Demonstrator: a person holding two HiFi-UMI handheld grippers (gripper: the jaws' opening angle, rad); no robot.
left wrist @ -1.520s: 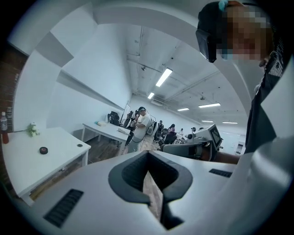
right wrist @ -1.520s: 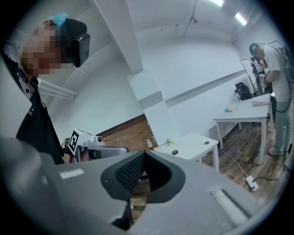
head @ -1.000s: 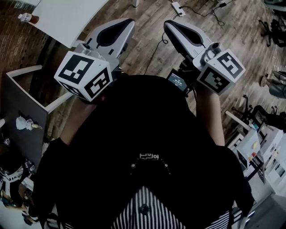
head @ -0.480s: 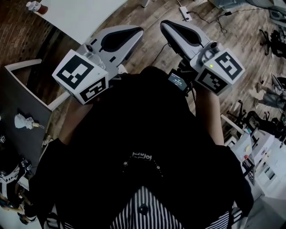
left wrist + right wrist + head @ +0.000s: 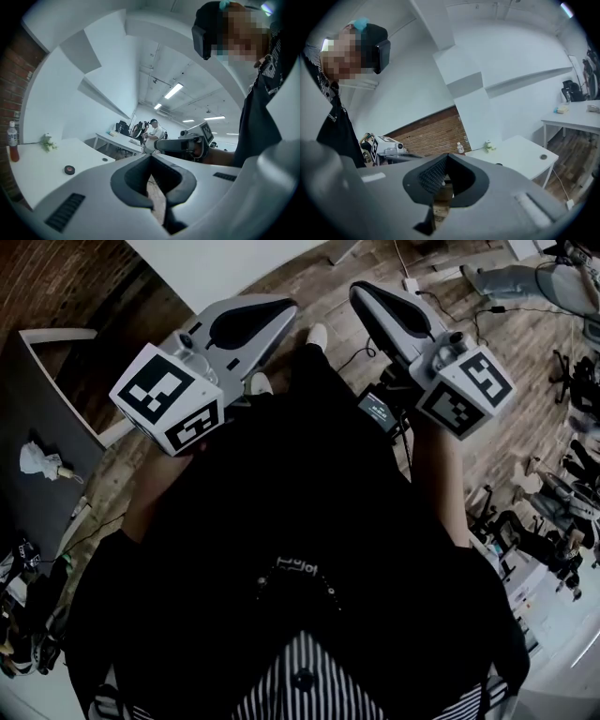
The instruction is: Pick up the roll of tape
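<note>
The roll of tape is a small black ring lying flat on a white table, far ahead and left in the left gripper view. A dark speck at the jaw edge in the right gripper view may be the same roll. My left gripper is held out over the wooden floor, its jaws shut with nothing between them. Beside it my right gripper is also shut and empty. Both are well short of the table.
On the table stand a bottle and a small flower sprig. The white table's corner shows at the top of the head view. A grey partition stands at the left. Cables and chairs crowd the right.
The head view has swung: the white table has shifted rightwards along the top edge and the bottle has left the frame. Both grippers stay held out in front, still shut.
</note>
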